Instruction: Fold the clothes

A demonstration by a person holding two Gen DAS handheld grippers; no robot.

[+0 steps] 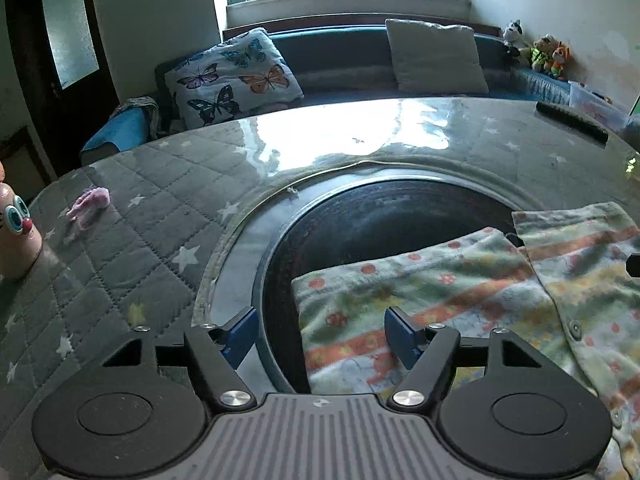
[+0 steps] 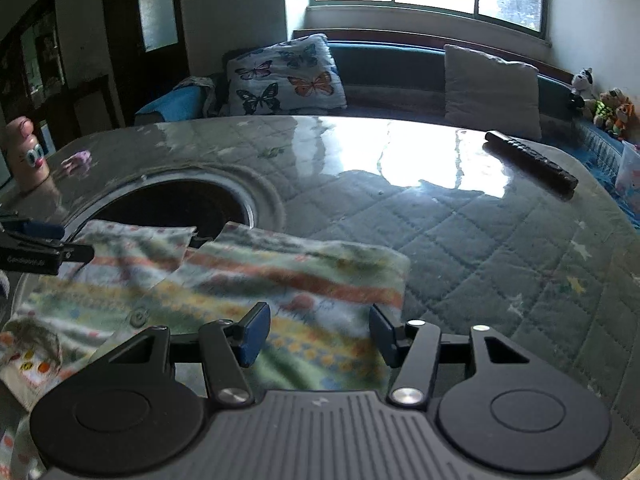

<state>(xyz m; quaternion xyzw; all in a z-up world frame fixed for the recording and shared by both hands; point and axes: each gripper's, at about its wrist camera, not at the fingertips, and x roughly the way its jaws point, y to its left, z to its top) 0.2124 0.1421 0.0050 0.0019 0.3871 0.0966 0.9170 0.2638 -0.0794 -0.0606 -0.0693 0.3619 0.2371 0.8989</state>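
Observation:
A small patterned garment point(image 1: 460, 296) with orange, yellow and green stripes and snap buttons lies flat on the glass-topped table, partly over the round dark opening. My left gripper point(image 1: 322, 334) hovers open over the garment's left part, nothing between its blue pads. In the right wrist view the same garment point(image 2: 280, 284) spreads across the lower left, and my right gripper point(image 2: 318, 334) stands open above its right portion, holding nothing. The left gripper's fingertips point(image 2: 44, 240) show at the left edge of that view.
The table has a glass top over a grey quilted star cover point(image 2: 480, 232) with a round dark recess point(image 1: 380, 216). A black remote point(image 2: 532, 162) lies far right. A pink bottle with eyes point(image 1: 16, 232) and a small pink item point(image 1: 90, 204) sit left. A sofa with pillows point(image 1: 236, 76) is behind.

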